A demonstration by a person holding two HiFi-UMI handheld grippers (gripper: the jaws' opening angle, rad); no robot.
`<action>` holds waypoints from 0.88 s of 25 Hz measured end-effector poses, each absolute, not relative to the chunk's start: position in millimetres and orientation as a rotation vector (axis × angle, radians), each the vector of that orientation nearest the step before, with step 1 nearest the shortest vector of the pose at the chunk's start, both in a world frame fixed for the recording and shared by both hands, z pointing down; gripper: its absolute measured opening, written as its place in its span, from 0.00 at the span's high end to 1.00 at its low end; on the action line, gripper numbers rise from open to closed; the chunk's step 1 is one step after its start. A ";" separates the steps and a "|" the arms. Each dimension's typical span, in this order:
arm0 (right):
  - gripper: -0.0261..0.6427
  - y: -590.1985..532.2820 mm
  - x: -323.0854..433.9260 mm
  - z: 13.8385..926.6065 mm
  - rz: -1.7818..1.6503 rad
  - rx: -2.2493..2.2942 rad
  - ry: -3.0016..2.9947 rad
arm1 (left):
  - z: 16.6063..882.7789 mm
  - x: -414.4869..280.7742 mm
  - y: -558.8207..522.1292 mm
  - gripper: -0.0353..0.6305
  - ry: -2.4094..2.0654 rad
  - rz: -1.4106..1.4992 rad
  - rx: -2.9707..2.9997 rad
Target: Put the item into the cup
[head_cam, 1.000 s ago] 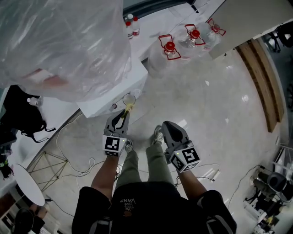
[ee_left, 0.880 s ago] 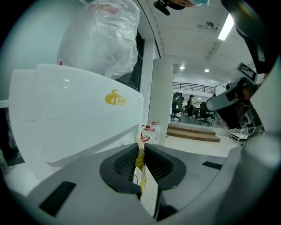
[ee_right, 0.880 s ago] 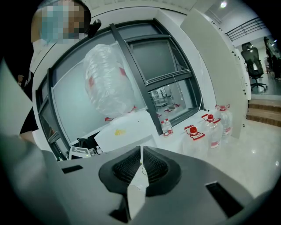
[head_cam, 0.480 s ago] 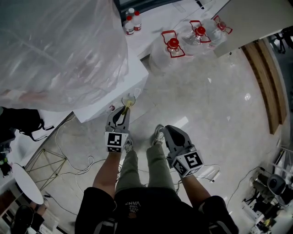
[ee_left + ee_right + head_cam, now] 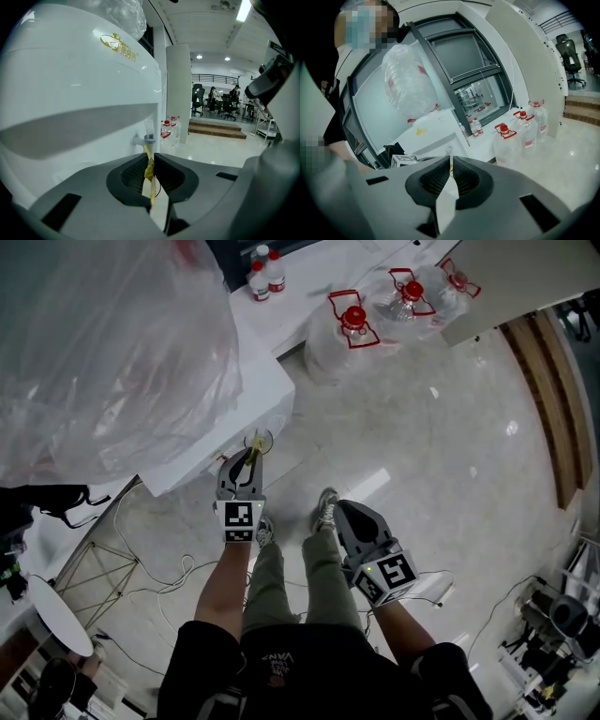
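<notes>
our left gripper (image 5: 151, 158) jaws pinch the floppy yellow item (image 5: 149, 171); it may snag the cup (image 5: 270, 439) rim ahead. right gripper (image 5: 450, 165) jaws closed, empty.

This looks like an open office floor, perhaps with a lab corner: a glossy pale floor (image 5: 441, 446), a white water dispenser (image 5: 79, 89), red-capped water jugs (image 5: 354, 329) by the wall, and swivel chairs (image 5: 197, 96) at far desks beyond wooden steps (image 5: 216, 131).

Grey left claw (image 5: 251, 455) with marker cube (image 5: 238, 520); black shirt (image 5: 309, 669), olive trousers (image 5: 323, 568).
</notes>
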State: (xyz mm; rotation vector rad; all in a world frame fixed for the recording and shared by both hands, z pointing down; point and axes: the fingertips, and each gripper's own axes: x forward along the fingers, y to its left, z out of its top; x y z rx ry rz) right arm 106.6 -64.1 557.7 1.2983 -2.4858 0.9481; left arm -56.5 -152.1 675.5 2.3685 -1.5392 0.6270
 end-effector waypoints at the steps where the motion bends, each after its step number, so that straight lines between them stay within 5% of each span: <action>1: 0.89 -62.0 107.0 560.6 0.956 1.287 -2.483 | 677.1 -55.7 -153.2 0.86 -1.541 0.631 2.369; 22: 0.89 -55.1 125.6 588.3 1.036 1.242 -2.451 | 722.0 -44.6 -171.2 0.87 -1.544 0.697 2.294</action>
